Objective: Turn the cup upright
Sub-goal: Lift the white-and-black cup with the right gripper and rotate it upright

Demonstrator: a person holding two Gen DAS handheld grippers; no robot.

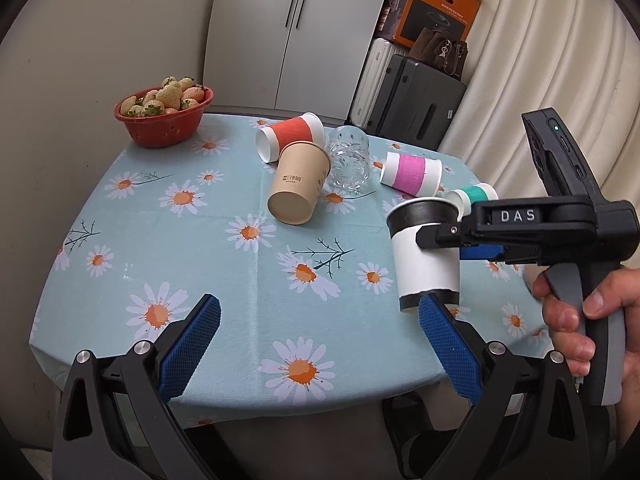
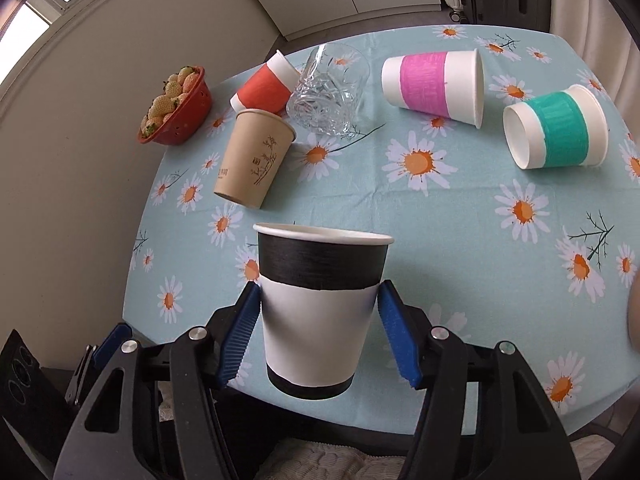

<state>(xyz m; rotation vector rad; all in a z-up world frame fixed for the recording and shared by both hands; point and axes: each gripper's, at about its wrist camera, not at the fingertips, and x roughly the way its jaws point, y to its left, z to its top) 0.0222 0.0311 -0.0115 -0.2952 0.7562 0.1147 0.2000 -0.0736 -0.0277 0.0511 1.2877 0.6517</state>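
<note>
Right hand-held gripper [image 2: 318, 336] clamped on upright black-and-white cup [image 2: 320, 312], mouth up.

1. A pale wall [image 1: 72, 60] runs along the table's left edge.
2. White cabinet doors [image 1: 296, 32] stand beyond the far edge.
3. Cream curtains [image 1: 560, 60] hang on the right.
4. Daylight enters a window [image 2: 48, 4] high up.
</note>
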